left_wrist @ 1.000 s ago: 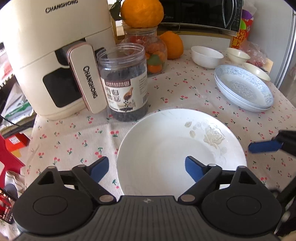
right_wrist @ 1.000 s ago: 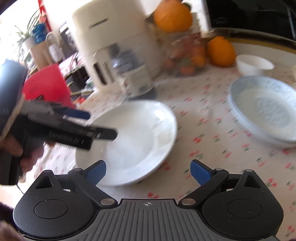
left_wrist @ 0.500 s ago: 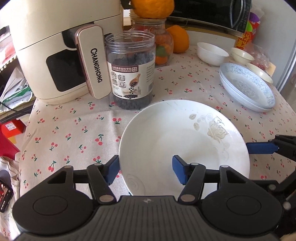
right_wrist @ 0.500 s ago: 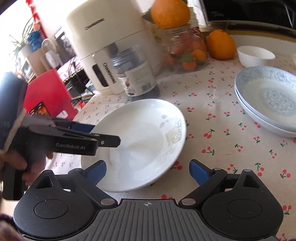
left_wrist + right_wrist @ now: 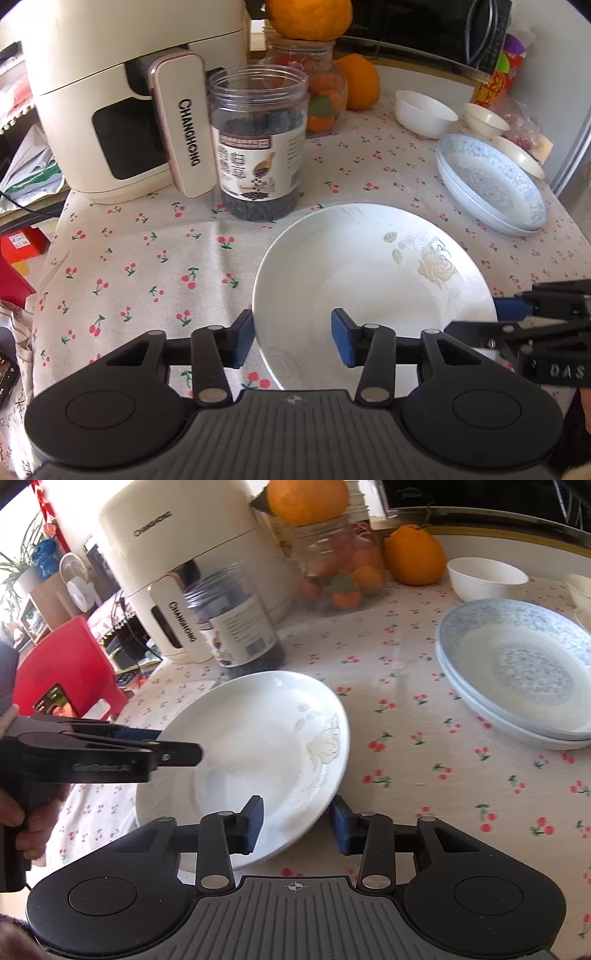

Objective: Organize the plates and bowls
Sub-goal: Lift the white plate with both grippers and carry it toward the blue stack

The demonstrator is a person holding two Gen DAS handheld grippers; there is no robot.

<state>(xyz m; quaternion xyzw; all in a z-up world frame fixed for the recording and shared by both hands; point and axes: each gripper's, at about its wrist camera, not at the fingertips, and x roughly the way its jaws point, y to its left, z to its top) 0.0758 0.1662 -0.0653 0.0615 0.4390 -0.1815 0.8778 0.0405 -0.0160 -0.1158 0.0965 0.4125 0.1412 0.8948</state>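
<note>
Both grippers straddle opposite rims of the white plate [image 5: 373,291] on the near tablecloth [image 5: 147,266] — left gripper [image 5: 291,341] and right gripper [image 5: 295,821], jaws just narrowing, not visibly pinching — likely a two-handed lift toward the blue-patterned plates [image 5: 517,672] far right.

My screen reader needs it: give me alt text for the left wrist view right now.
The left gripper straddles the near rim of a white plate on a cherry-print tablecloth, its jaws just closing. The right gripper reaches the plate's right edge; behind stand a jar of beans and stacked blue plates.
</note>
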